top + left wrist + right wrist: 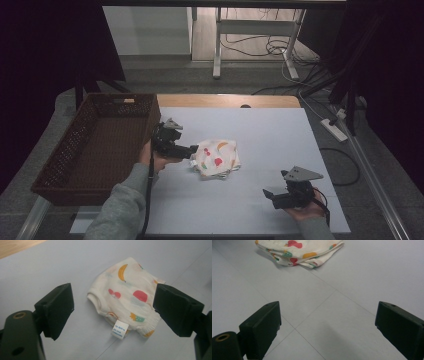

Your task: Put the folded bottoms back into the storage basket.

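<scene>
High view shows the left gripper (pixel 192 150) beside the folded cloth (pixel 217 159), jaws wide and holding nothing, ready to grab. Basket (pixel 80 150) waits left. Right gripper (pixel 270 195) rests near, wide open, holding nothing.

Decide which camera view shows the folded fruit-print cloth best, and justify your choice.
The left gripper view: the fruit-print cloth lies close between the open jaws, with its prints and white label clear. The high view shows it small on the table; the right gripper view shows its folded edges, cut off at the top.

Left black two-jaw gripper (pixel 192 150): blocky matte jaws, brass-ringed hole behind them; grey knit sleeve (pixel 122 210), black cable (pixel 149 200).
</scene>
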`<state>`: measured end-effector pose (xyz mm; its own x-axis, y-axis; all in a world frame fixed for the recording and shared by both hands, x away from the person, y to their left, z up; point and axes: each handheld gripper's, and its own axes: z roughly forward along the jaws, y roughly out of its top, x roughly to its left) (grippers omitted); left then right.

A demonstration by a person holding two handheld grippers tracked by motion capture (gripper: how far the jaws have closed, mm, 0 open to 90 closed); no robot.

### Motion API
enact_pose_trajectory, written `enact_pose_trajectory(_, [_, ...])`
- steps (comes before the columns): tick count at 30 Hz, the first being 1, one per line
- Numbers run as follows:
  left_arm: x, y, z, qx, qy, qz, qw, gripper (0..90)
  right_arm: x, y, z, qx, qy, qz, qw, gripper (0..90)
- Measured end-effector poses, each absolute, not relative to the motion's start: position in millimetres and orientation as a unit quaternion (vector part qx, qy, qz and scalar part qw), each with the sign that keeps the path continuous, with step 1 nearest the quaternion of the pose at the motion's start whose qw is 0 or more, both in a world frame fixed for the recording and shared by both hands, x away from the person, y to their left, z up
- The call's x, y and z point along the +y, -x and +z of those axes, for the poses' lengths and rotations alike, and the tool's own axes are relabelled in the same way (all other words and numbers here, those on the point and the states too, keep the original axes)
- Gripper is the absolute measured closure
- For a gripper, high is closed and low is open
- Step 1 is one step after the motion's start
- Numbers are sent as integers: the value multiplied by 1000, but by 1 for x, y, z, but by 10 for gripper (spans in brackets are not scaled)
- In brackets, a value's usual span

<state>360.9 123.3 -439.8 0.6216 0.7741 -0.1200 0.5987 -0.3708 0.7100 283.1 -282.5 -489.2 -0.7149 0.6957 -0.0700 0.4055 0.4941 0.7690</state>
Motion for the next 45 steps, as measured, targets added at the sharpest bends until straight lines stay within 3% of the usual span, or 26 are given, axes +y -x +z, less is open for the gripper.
enact_pose_trajectory(45, [84, -413, -486, 423, -841, 86, 327, 160, -281, -285, -490, 846, -321, 384, 182, 68])
